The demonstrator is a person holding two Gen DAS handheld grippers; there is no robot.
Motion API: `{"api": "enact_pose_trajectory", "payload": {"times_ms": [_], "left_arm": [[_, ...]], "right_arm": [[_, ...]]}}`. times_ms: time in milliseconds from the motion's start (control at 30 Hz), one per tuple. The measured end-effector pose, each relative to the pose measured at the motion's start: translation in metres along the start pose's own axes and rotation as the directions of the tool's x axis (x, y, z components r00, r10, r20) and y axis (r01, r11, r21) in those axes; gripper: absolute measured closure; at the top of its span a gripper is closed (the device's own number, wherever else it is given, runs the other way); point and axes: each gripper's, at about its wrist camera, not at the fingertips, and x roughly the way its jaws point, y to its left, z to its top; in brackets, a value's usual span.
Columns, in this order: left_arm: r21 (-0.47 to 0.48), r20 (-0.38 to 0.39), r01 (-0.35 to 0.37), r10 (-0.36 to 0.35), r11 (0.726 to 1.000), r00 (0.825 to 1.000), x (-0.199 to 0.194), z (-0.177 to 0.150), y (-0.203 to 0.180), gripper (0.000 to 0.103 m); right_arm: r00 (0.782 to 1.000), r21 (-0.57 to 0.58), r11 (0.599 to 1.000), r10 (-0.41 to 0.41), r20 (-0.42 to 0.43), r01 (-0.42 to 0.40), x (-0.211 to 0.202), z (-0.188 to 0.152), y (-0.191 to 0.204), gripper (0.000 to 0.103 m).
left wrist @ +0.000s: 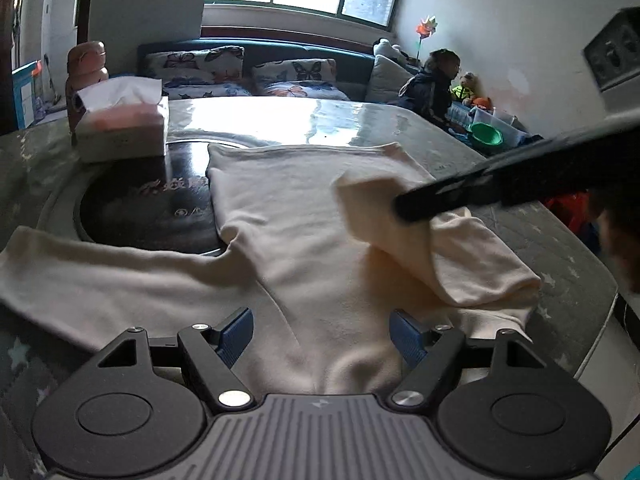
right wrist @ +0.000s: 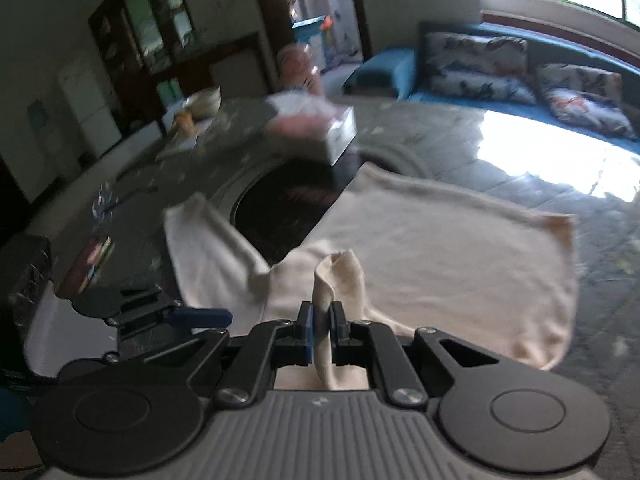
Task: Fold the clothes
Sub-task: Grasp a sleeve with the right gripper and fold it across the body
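Nearest your left camera, your left gripper (left wrist: pixel 322 334) hangs with its blue pads wide apart over the near part of the cream shirt (left wrist: pixel 296 216); cloth lies under the gap, but the pads do not press on it. The shirt lies flat on the surface (left wrist: pixel 568 248), its body reaching toward the far edge and partly covering a dark round inset (left wrist: pixel 140 208). One sleeve (left wrist: pixel 80 272) stretches out toward the surface's left edge. Your right gripper (right wrist: pixel 321 320) is clamped on the other sleeve's cuff (right wrist: pixel 340 272), which stands up between its narrow pads. From the left camera that sleeve is lifted and doubled over the shirt's right side. A tissue box (left wrist: pixel 124 128) sits at the far left of the surface, a bottle (left wrist: pixel 86 68) just behind it.
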Motion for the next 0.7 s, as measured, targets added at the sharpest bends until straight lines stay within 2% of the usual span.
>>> {"api": "enact_pose_trajectory", "payload": {"times_ms": [67,167,333,533,600,700], "left_arm": [[-0.003,0.004,-0.003,0.003,1.000,1.000,-0.001,0.001,0.000,0.025],[-0.003,0.009,0.000,0.000,1.000,1.000,0.000,0.003,-0.001,0.025],[0.012,0.020,-0.003,0.003,1.000,1.000,0.001,0.008,-0.004,0.025],[0.029,0.040,0.020,-0.021,0.999,0.999,0.005,0.015,-0.013,0.030],[0.031,0.032,0.030,-0.031,0.999,0.999,0.011,0.017,-0.017,0.037],[0.042,0.010,0.052,-0.052,0.998,0.999,0.021,0.019,-0.024,0.046]], "right_arm": [[1.000,-0.005,1.000,0.016,-0.023,-0.016,0.009,-0.002,0.003,0.095],[0.999,-0.012,1.000,0.028,-0.029,-0.028,0.011,-0.002,0.004,0.084],[1.000,-0.024,1.000,0.002,0.000,-0.002,-0.014,-0.005,-0.008,0.084],[0.989,0.013,0.990,-0.143,-0.027,0.143,-0.046,-0.033,-0.051,0.084],[0.980,0.023,0.981,-0.190,-0.050,0.191,-0.049,-0.047,-0.064,0.084],[0.978,0.068,0.977,-0.199,-0.067,0.204,-0.050,-0.064,-0.080,0.084]]}}
